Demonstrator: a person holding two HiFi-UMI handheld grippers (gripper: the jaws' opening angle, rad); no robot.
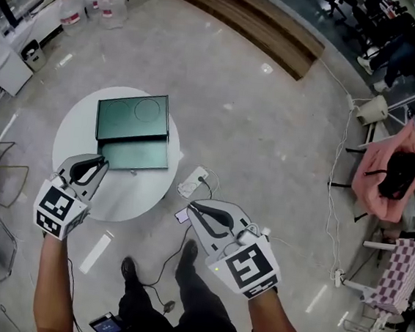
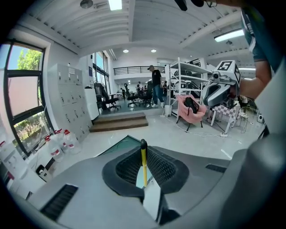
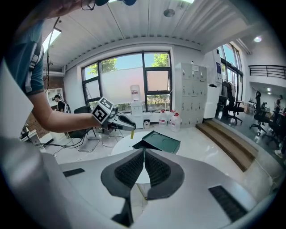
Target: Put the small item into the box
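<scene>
Head view: the round white table point(image 1: 126, 201) stands to the person's left and carries the whole work area, which puts the drop point within reach of the left arm. The dark green box point(image 1: 136, 154) lies on the far half of the table. Its lid is folded back on the far side, so the open tray faces the person and nothing blocks entry from above.

The left gripper point(image 1: 103, 162) is held at the near left corner of the tray, with its tips just at the box edge. This position appears to be an approach to the opening; the item is not yet inside. The right gripper point(image 1: 191, 206) hangs off the table over the floor, well apart from the box. It probably stays clear because the task needs only one arm.

Left gripper view: the pads are clamped on a thin yellow stick point(image 2: 143, 163) with a black end. The stick stands crosswise between them and pokes past the pads.

Right gripper view: the pads are pressed together, with nothing between them. The yellow stick shows below the left gripper's tips, beside the box.
</scene>
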